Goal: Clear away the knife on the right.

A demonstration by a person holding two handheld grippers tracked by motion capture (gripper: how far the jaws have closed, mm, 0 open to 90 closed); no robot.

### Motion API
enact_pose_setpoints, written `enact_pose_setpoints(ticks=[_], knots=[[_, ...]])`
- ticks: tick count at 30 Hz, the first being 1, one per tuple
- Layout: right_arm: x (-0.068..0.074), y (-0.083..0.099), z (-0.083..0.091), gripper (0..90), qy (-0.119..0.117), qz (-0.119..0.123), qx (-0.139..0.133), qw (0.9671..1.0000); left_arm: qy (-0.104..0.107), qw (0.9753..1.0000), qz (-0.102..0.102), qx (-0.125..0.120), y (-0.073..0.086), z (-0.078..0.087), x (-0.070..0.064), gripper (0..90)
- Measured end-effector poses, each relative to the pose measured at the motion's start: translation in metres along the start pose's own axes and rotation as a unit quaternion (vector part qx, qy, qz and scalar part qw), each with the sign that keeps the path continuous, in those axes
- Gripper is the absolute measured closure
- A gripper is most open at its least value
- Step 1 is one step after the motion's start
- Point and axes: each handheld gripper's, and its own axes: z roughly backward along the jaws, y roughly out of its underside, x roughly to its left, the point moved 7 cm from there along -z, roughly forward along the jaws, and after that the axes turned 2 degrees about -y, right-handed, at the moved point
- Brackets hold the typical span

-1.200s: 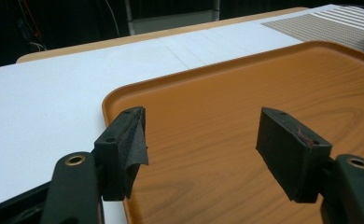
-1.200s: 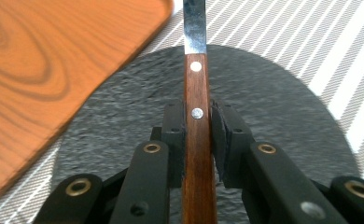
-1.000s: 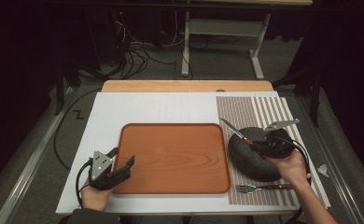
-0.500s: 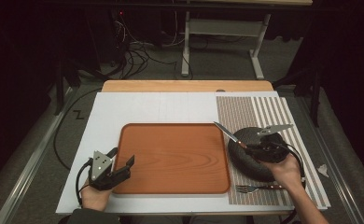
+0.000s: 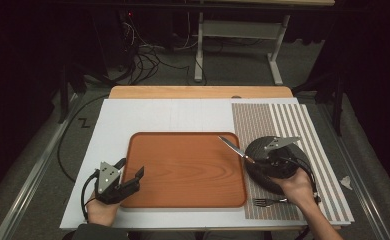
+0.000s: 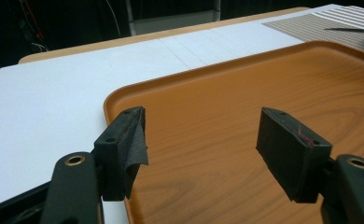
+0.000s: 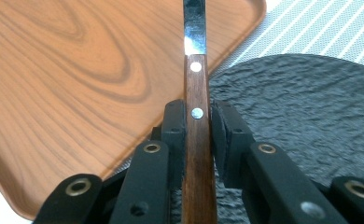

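Wood-grain orange fills the middle of the bench (image 5: 133, 120), where a rimmed serving tray (image 5: 183, 170) lies on a white board. The left tool (image 5: 128, 176) rests at the tray's near left corner, its jaws spread wide with nothing between them; in the left gripper view (image 6: 201, 144) one jaw stands at the tray's rim and the other over the tray's surface, and a flap of black padding hangs loose from the left jaw. The right tool (image 5: 257, 161) is clamped on a steak knife (image 5: 236, 149) by its riveted wooden handle, seen closely in the right gripper view (image 7: 198, 119), where the handle (image 7: 196, 140) stands squeezed between both jaws and the steel blade (image 7: 194, 28) runs forward over the tray's corner. In the high view the blade points up and left, across the tray's right edge. Under the right hand (image 5: 298, 187) sits a dark, rough-textured round plate (image 5: 263, 172), probably slate, on a striped placemat (image 5: 283, 120). A fork (image 5: 268, 202) lies on the placemat just nearer than the plate, beside the tray's near right corner.
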Motion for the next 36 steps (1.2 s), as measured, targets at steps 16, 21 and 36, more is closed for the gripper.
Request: enact_pose_setpoints(ticks=[16, 21, 36], knots=[[0.03, -0.012, -0.019, 78.0, -0.02, 0.014, 0.01, 0.9997, 0.0, 1.0, 0.001, -0.002, 0.0, 0.0, -0.001, 32.9], [0.038, -0.016, -0.028, 78.0, -0.023, 0.02, 0.016, 0.9994, 0.001, 1.0, 0.0, -0.002, 0.0, 0.0, -0.001, 32.9], [0.053, -0.021, -0.05, 78.0, -0.031, 0.025, 0.035, 0.9986, 0.001, 1.0, -0.001, -0.001, 0.0, 0.0, -0.001, 32.9]])
